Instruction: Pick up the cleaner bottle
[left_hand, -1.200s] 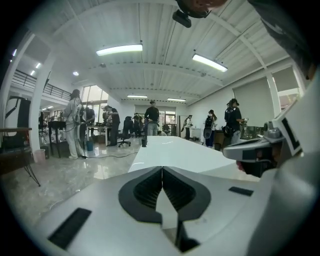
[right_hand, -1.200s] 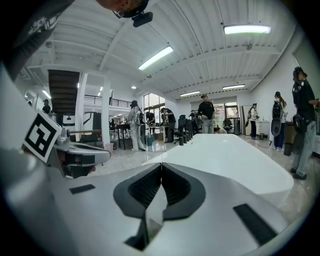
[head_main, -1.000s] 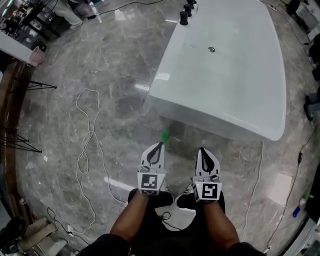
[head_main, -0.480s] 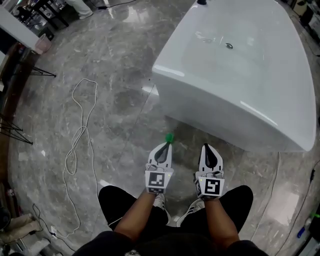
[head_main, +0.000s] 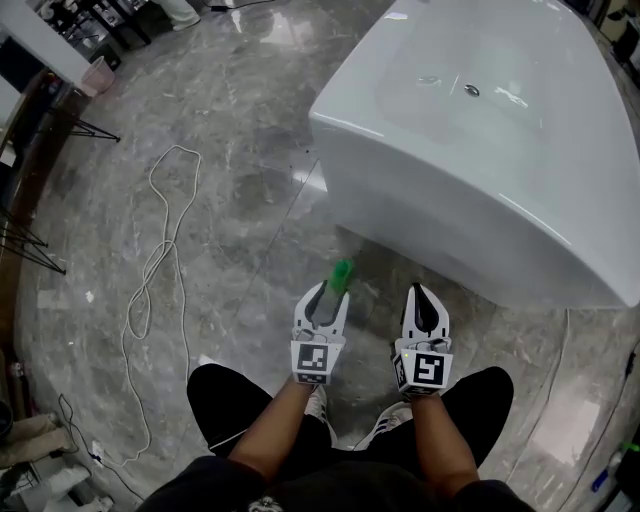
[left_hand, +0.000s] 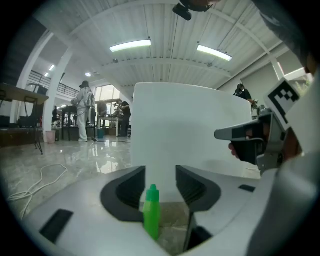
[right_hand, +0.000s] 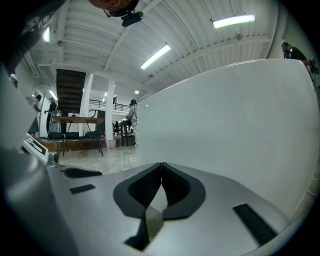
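Left tool (head_main: 322, 290) facing the green cleaner bottle (head_main: 342, 272)
Its jaws have just been opening; the bottle stands untouched on the floor (head_main: 230, 200) at their tips. Right tool (head_main: 419, 291) is pinched together, empty.

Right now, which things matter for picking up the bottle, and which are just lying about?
Job: bottle; left gripper, jaws just opening, bottle in their gap, ungripped; right gripper, shut.
Lying about: cable, bathtub.

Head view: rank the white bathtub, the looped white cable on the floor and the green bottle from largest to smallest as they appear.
1. bathtub, by far the largest
2. white cable, long but thin
3. green bottle, smallest
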